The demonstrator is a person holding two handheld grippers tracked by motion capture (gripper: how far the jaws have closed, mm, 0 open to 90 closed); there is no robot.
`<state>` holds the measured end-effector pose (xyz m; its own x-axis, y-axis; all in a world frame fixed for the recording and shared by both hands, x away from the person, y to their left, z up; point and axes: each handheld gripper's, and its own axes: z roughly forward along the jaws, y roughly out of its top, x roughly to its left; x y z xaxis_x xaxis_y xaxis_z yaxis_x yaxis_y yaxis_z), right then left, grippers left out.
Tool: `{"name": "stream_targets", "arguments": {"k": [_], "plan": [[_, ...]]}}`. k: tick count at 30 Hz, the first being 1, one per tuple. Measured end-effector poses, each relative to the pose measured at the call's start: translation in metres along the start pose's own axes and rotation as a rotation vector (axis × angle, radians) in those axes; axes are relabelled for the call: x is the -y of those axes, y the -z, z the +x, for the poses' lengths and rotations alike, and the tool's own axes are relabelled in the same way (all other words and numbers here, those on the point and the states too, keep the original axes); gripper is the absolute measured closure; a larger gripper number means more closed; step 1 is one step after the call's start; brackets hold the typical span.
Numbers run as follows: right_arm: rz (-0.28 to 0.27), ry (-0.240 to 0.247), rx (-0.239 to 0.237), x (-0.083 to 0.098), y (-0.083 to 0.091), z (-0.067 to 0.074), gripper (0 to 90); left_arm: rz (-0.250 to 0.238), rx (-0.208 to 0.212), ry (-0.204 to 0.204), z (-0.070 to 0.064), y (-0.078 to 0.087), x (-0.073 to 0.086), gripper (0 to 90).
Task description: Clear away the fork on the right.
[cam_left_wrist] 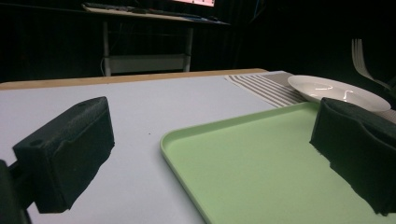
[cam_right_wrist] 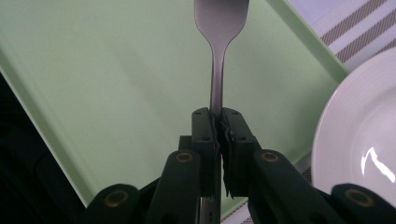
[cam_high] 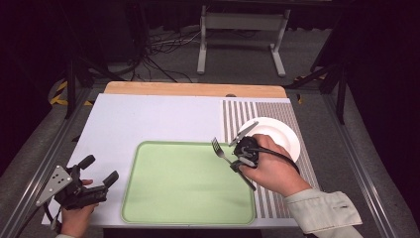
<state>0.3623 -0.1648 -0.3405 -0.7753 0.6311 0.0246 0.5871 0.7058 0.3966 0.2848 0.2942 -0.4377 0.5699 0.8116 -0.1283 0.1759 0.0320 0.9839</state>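
**Right claw grips a fork over the tray; left claw gapes empty**

In the high view, the right claw (cam_high: 236,159) sits right of centre, at the upper right corner of the green tray (cam_high: 188,208). Its jaws are pressed together on the handle of a fork (cam_high: 219,148), whose tines point toward the upper left of the frame, above the tray's top edge. The handle end sticks out below the hand (cam_high: 270,168), slanting toward the lower right. A cable loops from the claw round the back of the hand.

The right gripper view shows the same hold: the two black jaws meet in the lower middle of the frame, clamped on the fork (cam_right_wrist: 218,56) stem, and the head of the fork runs up to the top edge with the tray (cam_right_wrist: 93,84) behind it. A white plate (cam_right_wrist: 355,140) fills the lower right of that frame.

In the high view, the plate (cam_high: 287,136) lies just right of the claw, on a striped mat (cam_high: 292,111) that covers the right part of the white bench (cam_high: 148,119).

The left claw (cam_high: 100,169) is in the lower left of the high view, beside the tray's left edge, held in the person's left hand (cam_high: 77,218). Its jaws stand wide apart with nothing between them. In the left gripper view, the two black pads sit at the far left and far right of the frame, and the bench (cam_left_wrist: 116,107), tray (cam_left_wrist: 252,163) and plate (cam_left_wrist: 336,91) show between them.
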Motion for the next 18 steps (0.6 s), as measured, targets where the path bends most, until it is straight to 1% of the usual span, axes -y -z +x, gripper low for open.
{"name": "stream_targets", "arguments": {"k": [1,3,5,8,9,10,13,14,18], "plan": [[0.015,-0.039,0.007,-0.001,-0.003,0.0,85.2,-0.001,0.001,-0.001,0.0,0.0,0.0,0.2],[0.031,-0.095,0.001,-0.003,-0.007,0.0,85.2,0.001,0.001,-0.001,0.0,0.0,0.0,0.2],[0.046,-0.143,-0.007,-0.004,-0.011,-0.001,85.2,0.002,0.003,-0.002,0.0,-0.001,0.0,0.2],[0.085,-0.209,-0.01,-0.004,-0.017,-0.002,85.2,0.003,0.001,-0.006,0.0,-0.001,0.0,0.2],[0.094,-0.216,-0.015,-0.004,-0.019,-0.002,85.1,0.002,0.001,-0.006,0.0,-0.001,0.0,0.2],[0.114,-0.23,-0.017,-0.005,-0.021,-0.002,85.1,0.002,0.001,-0.005,0.0,0.0,0.0,0.2],[0.142,-0.237,-0.011,-0.006,-0.027,-0.001,85.2,0.002,0.001,-0.005,0.0,0.0,0.0,0.2],[0.147,-0.247,-0.011,-0.007,-0.028,0.0,85.1,0.001,0.001,-0.005,-0.001,0.0,0.0,0.2],[0.152,-0.261,-0.017,-0.01,-0.032,0.001,85.2,0.001,0.002,-0.006,-0.001,0.0,-0.001,0.2]]}}
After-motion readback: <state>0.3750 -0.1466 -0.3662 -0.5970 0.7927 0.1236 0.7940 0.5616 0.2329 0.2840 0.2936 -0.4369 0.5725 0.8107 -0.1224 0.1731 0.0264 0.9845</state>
